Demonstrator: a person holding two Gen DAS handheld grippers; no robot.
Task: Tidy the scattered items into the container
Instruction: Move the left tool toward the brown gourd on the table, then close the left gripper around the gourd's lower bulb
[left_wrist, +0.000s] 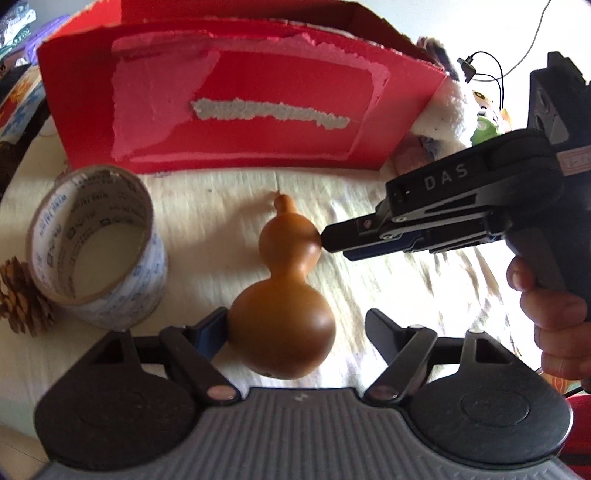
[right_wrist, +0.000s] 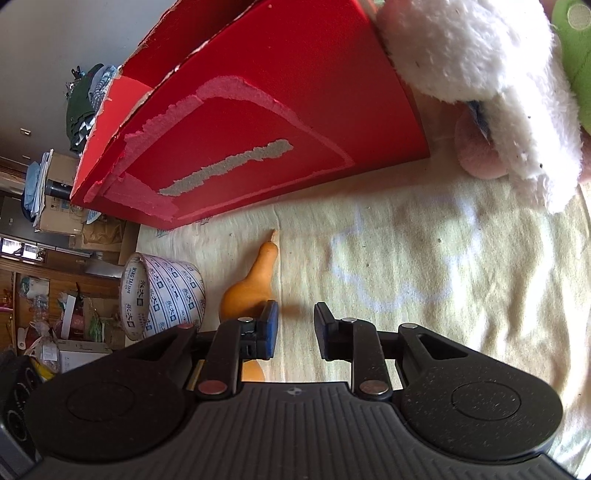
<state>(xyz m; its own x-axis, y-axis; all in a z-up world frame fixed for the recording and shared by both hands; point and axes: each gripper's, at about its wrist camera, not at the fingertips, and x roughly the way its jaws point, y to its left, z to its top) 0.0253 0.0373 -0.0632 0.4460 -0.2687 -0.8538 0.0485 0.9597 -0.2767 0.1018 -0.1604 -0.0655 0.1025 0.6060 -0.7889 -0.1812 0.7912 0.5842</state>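
A brown gourd lies on the cream cloth, its stem pointing at the red cardboard box. My left gripper is open, with the gourd's big bulb between its fingers, touching the left finger. My right gripper comes in from the right and its tip touches the gourd's upper bulb. In the right wrist view the right gripper is open with nothing between its fingers; the gourd lies just left of its left finger.
A roll of printed tape stands left of the gourd and shows in the right wrist view. A pine cone lies at the far left. A white plush toy and a green toy sit right of the box.
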